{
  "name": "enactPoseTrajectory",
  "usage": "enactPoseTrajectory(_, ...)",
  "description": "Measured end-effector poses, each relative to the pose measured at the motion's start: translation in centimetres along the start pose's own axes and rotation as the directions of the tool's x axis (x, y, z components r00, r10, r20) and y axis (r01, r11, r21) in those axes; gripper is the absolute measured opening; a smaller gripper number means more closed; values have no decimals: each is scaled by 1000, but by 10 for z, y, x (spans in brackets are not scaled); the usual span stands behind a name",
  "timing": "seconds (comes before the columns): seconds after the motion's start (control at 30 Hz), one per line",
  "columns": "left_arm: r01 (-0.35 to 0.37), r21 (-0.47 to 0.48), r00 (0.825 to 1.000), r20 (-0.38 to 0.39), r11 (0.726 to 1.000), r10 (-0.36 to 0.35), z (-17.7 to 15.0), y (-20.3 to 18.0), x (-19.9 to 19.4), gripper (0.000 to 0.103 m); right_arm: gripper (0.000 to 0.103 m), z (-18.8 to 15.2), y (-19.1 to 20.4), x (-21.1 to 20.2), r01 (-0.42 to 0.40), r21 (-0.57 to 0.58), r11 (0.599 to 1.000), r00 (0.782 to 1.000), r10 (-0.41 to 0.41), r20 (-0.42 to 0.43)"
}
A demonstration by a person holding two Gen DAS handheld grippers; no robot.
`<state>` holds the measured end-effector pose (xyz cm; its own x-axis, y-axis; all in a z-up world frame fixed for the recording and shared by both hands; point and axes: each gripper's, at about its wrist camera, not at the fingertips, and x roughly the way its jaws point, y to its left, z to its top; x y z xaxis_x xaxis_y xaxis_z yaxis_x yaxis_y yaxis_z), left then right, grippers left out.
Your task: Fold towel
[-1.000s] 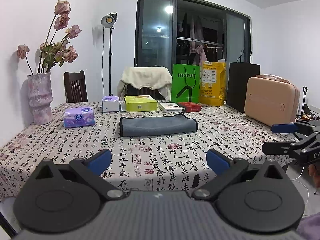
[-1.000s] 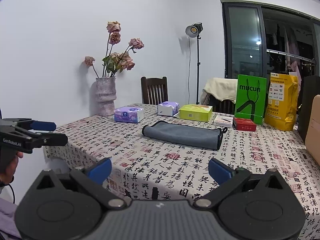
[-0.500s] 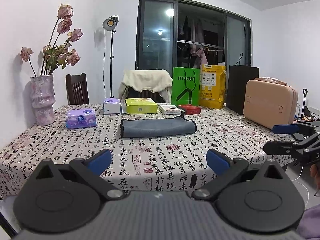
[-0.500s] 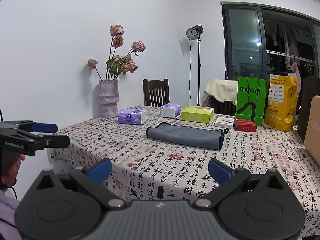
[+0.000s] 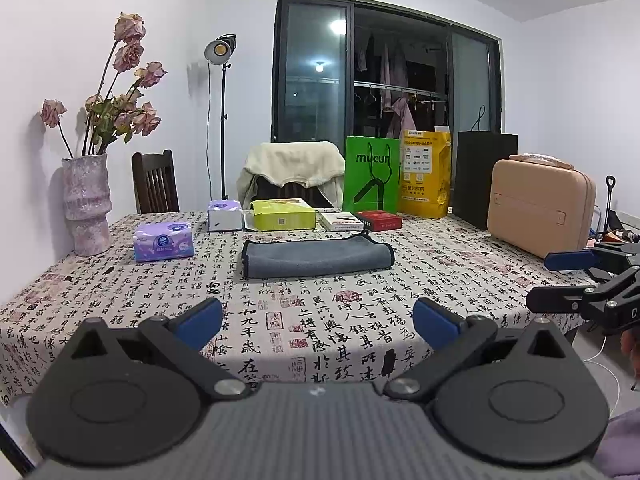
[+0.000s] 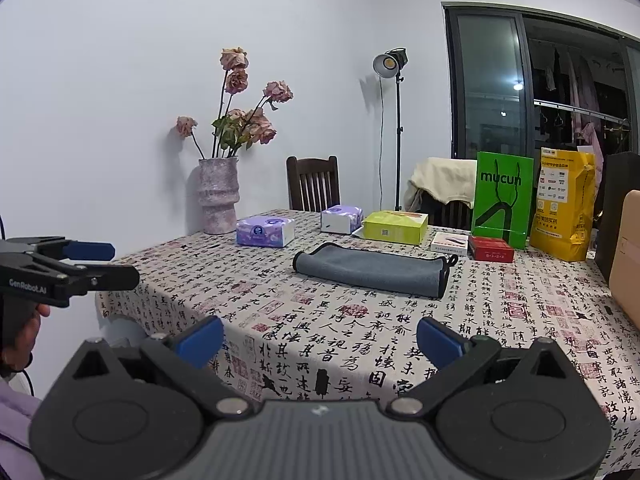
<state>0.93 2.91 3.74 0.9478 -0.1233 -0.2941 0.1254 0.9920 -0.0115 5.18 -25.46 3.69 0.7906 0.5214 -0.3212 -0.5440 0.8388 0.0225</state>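
Note:
A grey towel (image 5: pixel 316 258) with dark trim lies folded flat in the middle of the table; it also shows in the right wrist view (image 6: pixel 370 270). My left gripper (image 5: pixel 318 320) is open and empty, held off the table's near edge, well short of the towel. My right gripper (image 6: pixel 320 338) is open and empty, also back from the near edge. The right gripper appears at the right edge of the left wrist view (image 5: pixel 576 280), and the left gripper at the left edge of the right wrist view (image 6: pixel 84 264).
The table (image 5: pixel 360 320) has a calligraphy-print cloth. Behind the towel stand tissue packs (image 5: pixel 164 240), a yellow-green box (image 5: pixel 282 214), small boxes (image 5: pixel 360 220), a green bag (image 5: pixel 372 180), a yellow bag (image 5: pixel 424 174) and a tan case (image 5: pixel 540 204). A vase of roses (image 5: pixel 86 204) stands at the left.
Both grippers have risen and pulled back slightly, so the table sits lower in both views. The towel has not moved. Both jaws stay open.

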Motion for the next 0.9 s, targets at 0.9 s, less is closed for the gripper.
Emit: enactPoseTrajectory(0.9, 3, -1, 1000, -2, 1000, -3, 1, 1, 0, 103, 103, -1, 0, 4, 3, 2, 1000, 1000, -3, -11)
